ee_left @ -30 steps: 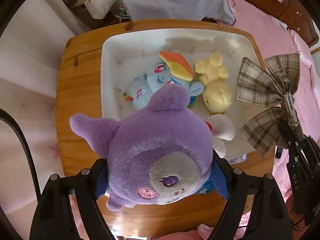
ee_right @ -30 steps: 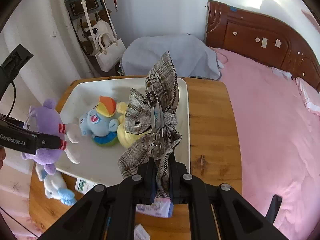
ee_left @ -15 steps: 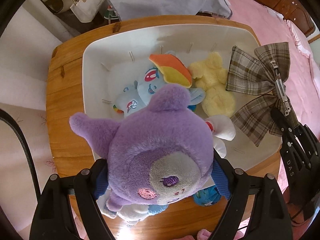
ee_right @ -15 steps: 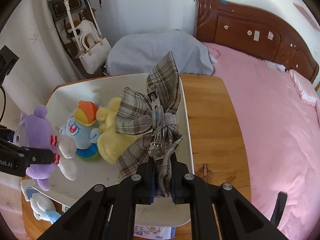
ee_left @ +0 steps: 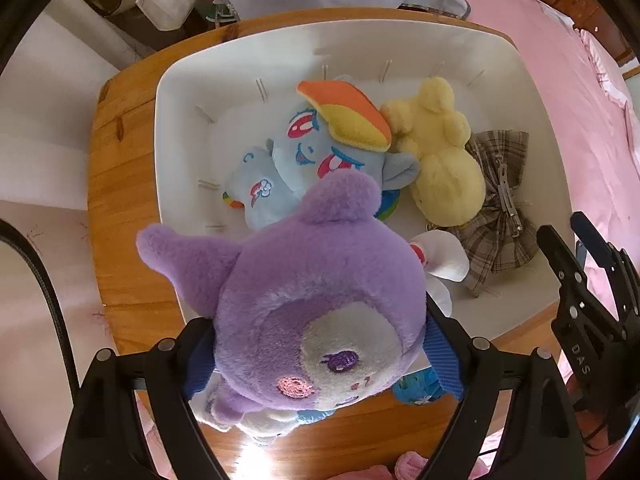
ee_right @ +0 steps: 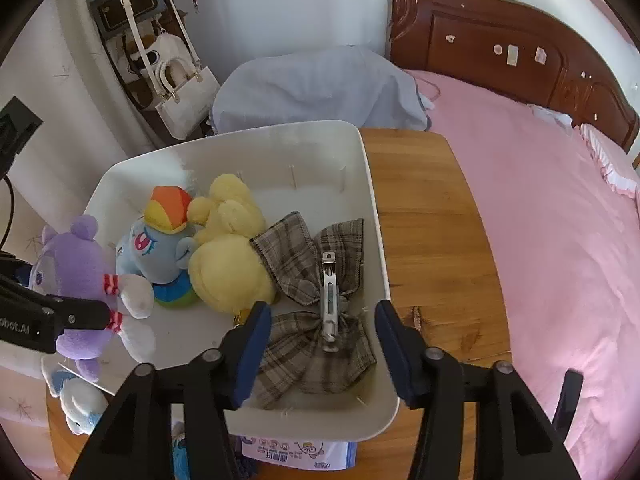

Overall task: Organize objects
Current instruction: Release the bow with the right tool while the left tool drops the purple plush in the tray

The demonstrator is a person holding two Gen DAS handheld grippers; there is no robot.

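Observation:
My left gripper (ee_left: 320,360) is shut on a purple plush toy (ee_left: 316,312) and holds it over the near left rim of the white bin (ee_left: 180,92). The toy also shows in the right wrist view (ee_right: 76,276). My right gripper (ee_right: 320,344) is open, just above a plaid bow hair clip (ee_right: 320,292) that lies in the bin (ee_right: 372,200). The bow also shows in the left wrist view (ee_left: 500,208). A blue pony plush (ee_left: 308,148) and a yellow plush (ee_left: 444,160) lie in the bin beside it.
The bin sits on a round wooden table (ee_right: 432,240). A white-and-blue plush (ee_right: 80,400) and a printed packet (ee_right: 296,452) lie on the table at the bin's near side. A pink bed (ee_right: 560,220) is to the right. Bags (ee_right: 180,96) hang behind.
My right gripper lowered the plaid bow into the bin and opened, letting it go. My left gripper carried the purple plush forward over the bin's edge.

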